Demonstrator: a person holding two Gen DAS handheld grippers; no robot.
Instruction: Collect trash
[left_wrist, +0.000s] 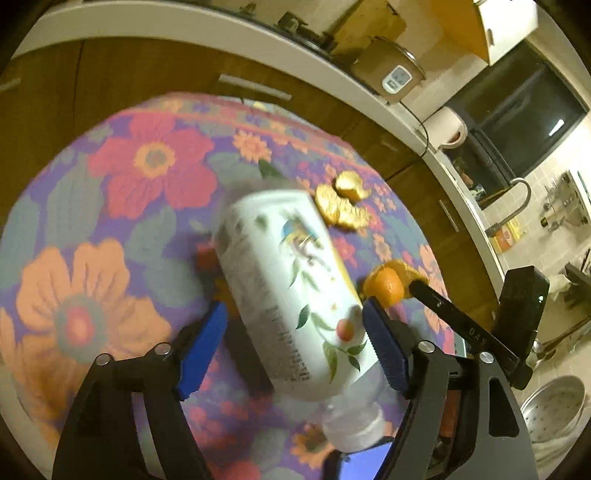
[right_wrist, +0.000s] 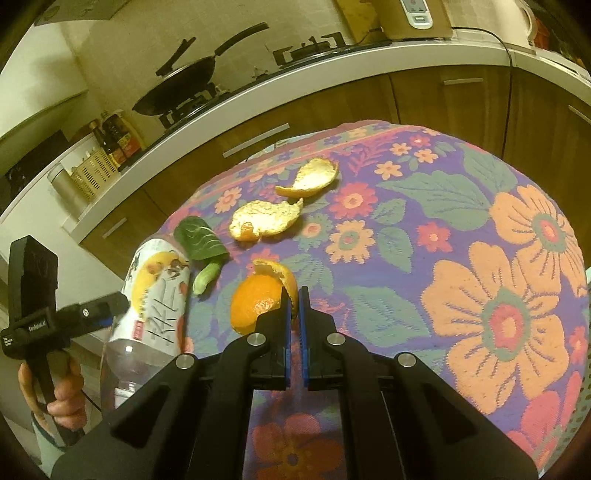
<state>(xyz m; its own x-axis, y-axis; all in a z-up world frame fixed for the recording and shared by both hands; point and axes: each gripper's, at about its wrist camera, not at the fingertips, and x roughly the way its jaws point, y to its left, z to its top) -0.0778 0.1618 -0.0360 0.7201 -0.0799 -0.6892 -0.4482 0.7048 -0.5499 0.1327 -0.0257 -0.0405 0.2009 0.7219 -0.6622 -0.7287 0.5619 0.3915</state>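
Lying slantwise between the blue pads of the left gripper (left_wrist: 295, 325), a plastic bottle (left_wrist: 291, 291) shows a clear empty neck and a white wrap printed with leaves and fruit; the right pad touches its side, the left pad stands a little apart, and whether it is clamped I cannot tell. Its image is blurred. The right gripper (right_wrist: 294, 295) has its jaws nearly together, pinching a curl of orange peel (right_wrist: 264, 295), smooth orange outside, pithy pale within. Two more peel pieces (right_wrist: 267, 219) (right_wrist: 310, 179) lie farther out, apart from each other, and a green leaf with a pale stalk (right_wrist: 203, 247) sits just beside the bottle. All rest on a woven flowered tablecloth (right_wrist: 461, 258), purple with orange and pink blooms. Behind runs a white counter (right_wrist: 332, 62) over wooden cabinets, with a black pan (right_wrist: 177, 88) on the stove.
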